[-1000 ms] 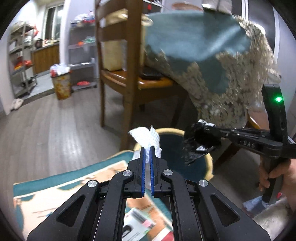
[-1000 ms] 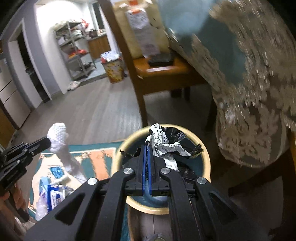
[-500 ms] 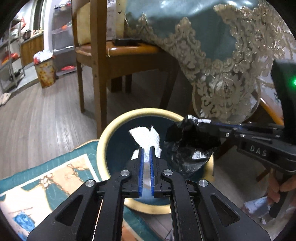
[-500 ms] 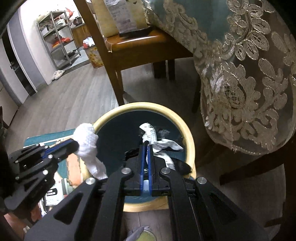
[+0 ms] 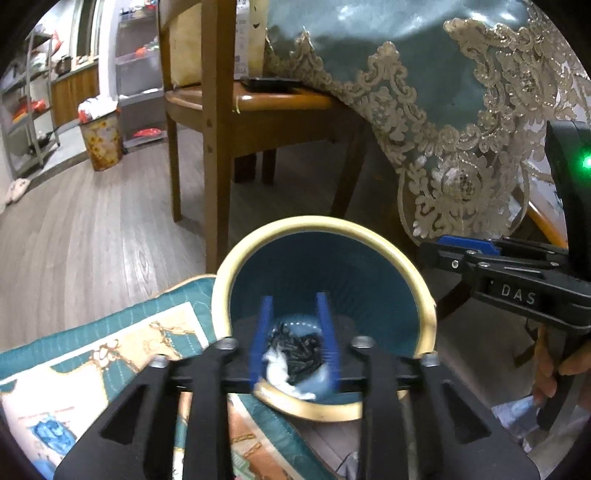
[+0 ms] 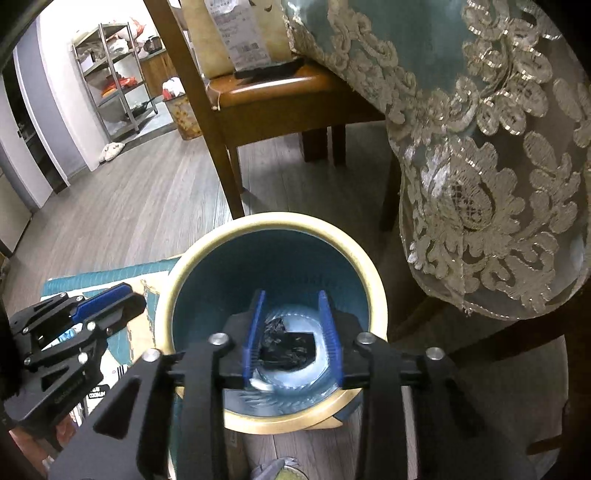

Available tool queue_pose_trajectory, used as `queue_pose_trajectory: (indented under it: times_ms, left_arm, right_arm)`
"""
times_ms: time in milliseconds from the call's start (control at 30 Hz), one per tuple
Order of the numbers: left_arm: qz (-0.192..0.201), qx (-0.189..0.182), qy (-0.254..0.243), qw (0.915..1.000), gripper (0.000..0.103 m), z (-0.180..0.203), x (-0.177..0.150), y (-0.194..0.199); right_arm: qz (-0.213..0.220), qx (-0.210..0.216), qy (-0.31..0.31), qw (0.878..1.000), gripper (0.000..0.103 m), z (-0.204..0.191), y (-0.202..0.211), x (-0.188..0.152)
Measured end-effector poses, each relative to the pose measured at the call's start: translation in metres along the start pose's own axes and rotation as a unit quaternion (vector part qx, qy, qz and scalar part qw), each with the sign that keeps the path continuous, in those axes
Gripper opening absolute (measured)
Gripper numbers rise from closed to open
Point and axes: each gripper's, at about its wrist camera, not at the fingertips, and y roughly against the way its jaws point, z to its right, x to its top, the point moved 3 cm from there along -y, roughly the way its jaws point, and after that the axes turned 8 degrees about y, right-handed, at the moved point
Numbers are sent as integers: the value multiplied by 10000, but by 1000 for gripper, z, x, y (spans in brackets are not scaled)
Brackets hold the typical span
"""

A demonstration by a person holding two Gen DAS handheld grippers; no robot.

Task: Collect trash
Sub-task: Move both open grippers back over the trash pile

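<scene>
Floor-standing bin (image 6: 275, 236), mouth upward

The white letters "DAS" stand on the black body of the right gripper (image 5: 458, 254); the paper label on the chair (image 6: 242, 27) is too blurred to read

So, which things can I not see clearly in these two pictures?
- Trash at the bottom of the bin: both views, partly hidden by the open left gripper and right gripper; the white piece is blurred.
- Dark object on the chair seat: too small to identify.
- Printed packets on the mat: cut off by the gripper bodies.
</scene>
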Motion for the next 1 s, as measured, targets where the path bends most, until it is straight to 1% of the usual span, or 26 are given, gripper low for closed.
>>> queue_pose_trajectory:
  times_ms: [33, 67, 100, 133, 167, 200, 233, 267, 367, 500, 667, 767, 867, 1000]
  left_arm:
    - [25, 1, 9, 10000, 37, 0, 1, 3]
    - [35, 13, 5, 10000, 37, -1, 1, 6]
    - [46, 43, -7, 10000, 41, -1, 2, 9]
    - [73, 73, -19, 9999, 60, -2, 2, 13]
    - [154, 126, -23, 9998, 72, -4, 2, 20]
    - [296, 201, -32, 9994, 89, -7, 2, 28]
    - [426, 269, -41, 9987, 91, -9, 2, 36]
    - [492, 335, -52, 9982, 92, -13, 3, 45]
    - [479, 597, -43, 9971, 92, -25, 4, 64]
    - [692, 741, 17, 9948, 95, -42, 4, 103]
    - [982, 937, -24, 9907, 96, -59, 2, 159]
    - [1096, 1032, 27, 9886, 97, -70, -3, 189]
    - [1177, 1061, 127, 9873, 97, -83, -13, 214]
    - [1161, 1181, 176, 9860, 98, -100, -33, 239]
  right_arm:
    - [55, -14, -4, 10000, 60, -1, 3, 1]
    - [106, -20, -5, 9999, 64, -1, 7, 2]
    - [149, -19, -10, 9999, 71, -2, 9, 3]
    - [190, -10, -25, 9998, 75, -3, 14, 4]
    - [235, 9, -48, 9997, 85, -4, 18, 5]
    - [283, 29, -76, 9996, 92, -5, 22, 6]
    - [345, 28, -119, 9993, 97, -6, 28, 6]
    - [392, 14, -160, 9991, 97, -6, 33, 7]
    - [562, 67, -355, 9978, 97, -11, 49, 9]
    - [768, 20, -492, 9958, 97, -27, 75, 7]
    - [917, 18, -198, 9956, 97, -61, 97, -4]
    - [949, 103, 13, 9954, 97, -83, 105, -12]
    - [914, 172, 198, 9955, 97, -105, 110, -22]
    - [810, 311, 285, 9958, 97, -134, 109, -35]
